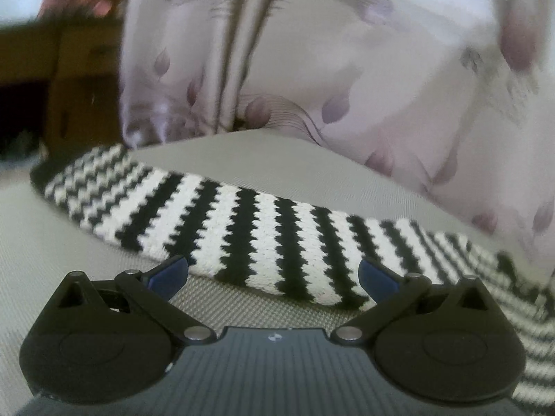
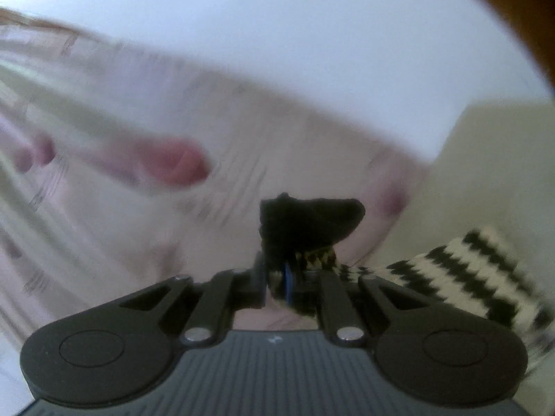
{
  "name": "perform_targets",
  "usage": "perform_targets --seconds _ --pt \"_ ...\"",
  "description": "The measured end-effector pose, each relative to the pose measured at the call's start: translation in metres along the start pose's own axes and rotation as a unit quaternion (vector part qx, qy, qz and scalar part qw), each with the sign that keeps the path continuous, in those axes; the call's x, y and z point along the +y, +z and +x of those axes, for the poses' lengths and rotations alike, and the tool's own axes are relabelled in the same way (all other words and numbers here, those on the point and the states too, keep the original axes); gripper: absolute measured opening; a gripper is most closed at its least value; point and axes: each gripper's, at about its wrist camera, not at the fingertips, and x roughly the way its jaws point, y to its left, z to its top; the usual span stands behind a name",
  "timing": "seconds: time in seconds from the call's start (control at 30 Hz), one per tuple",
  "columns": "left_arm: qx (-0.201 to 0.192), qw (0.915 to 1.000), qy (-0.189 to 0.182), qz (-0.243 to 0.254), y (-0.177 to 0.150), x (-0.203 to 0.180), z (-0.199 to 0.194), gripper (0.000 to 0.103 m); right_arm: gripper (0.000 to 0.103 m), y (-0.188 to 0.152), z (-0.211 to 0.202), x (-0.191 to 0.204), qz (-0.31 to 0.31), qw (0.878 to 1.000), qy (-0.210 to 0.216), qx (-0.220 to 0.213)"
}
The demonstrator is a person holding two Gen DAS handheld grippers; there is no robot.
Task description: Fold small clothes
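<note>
A black-and-white zigzag-striped knit garment lies stretched across a grey fabric surface in the left wrist view. My left gripper is open, its blue-padded fingers just short of the garment's near edge, touching nothing. In the right wrist view my right gripper is shut on the garment's black end, lifted up; the striped rest hangs away to the right. That view is blurred.
A pale curtain with purple leaf print hangs close behind the surface and fills the right wrist view's background. Brown wooden furniture stands at the left. A cream surface shows at the right.
</note>
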Motion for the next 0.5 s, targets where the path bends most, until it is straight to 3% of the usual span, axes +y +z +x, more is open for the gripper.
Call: perform_targets --seconds 0.1,0.17,0.37,0.5 --pt "0.002 0.9978 -0.015 -0.064 0.001 0.019 0.002 0.103 0.010 -0.047 0.038 0.020 -0.005 0.999 0.022 0.039" --pt "0.002 0.9966 -0.022 -0.079 0.002 0.024 0.002 0.103 0.010 -0.081 0.062 0.030 -0.007 0.997 0.033 0.068" --pt "-0.007 0.9986 -0.022 -0.047 0.003 0.015 -0.002 0.103 0.010 -0.167 0.112 0.047 -0.014 0.990 0.033 0.140" --pt "-0.015 0.9982 -0.029 -0.051 0.000 0.016 -0.006 0.103 0.010 -0.209 0.128 0.049 -0.027 0.984 0.024 0.177"
